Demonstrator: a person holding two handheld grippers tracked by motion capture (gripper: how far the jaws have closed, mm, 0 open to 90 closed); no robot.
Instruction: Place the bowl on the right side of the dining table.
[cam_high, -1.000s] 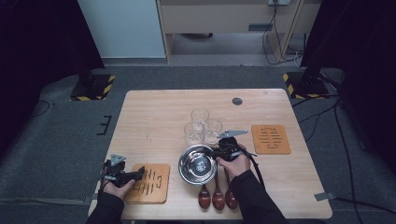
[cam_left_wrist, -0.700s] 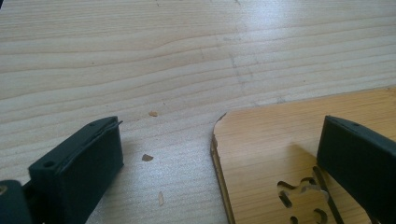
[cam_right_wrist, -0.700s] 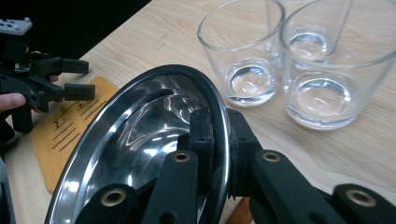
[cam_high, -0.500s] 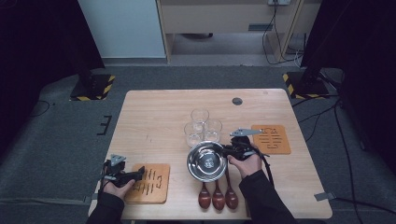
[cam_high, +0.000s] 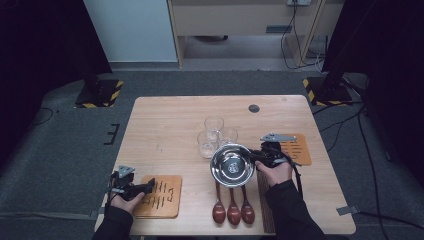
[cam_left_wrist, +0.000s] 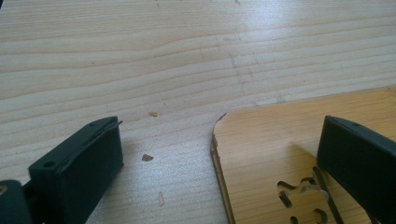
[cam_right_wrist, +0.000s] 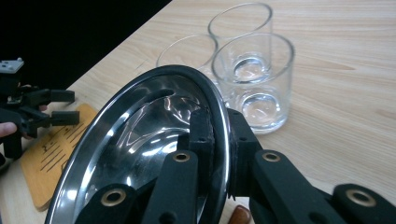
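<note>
Bowl (cam_high: 232, 165): steel, thin-walled, stiff, likely light. Polished, so probably slippery at the pinch. Right hand-held gripper (cam_right_wrist: 219, 140) is clamped on its rim, one jaw inside, one outside, and the bowl tilts up on edge in the right gripper view. A rim pinch is the only real hold here; the wall is too smooth and curved. I'd expect it to pivot in the jaws if swung fast.

Just past the jaws: three glasses (cam_right_wrist: 254, 77), close-packed, near the bowl's far edge. Fragile, so a clip with the steel rim is the risk. Whether bowl and nearest glass touch, can't tell.

Below the gripper, nearer the person: three spoons (cam_high: 233, 211) side by side on the desk (cam_high: 165, 125). A slotted wooden mat (cam_high: 299, 148) lies beyond the gripper, on the side away from the bowl.

Left hand-held gripper (cam_left_wrist: 219, 163) sits well apart, jaws spread and empty, straddling the corner of another slotted mat (cam_left_wrist: 280, 154).
</note>
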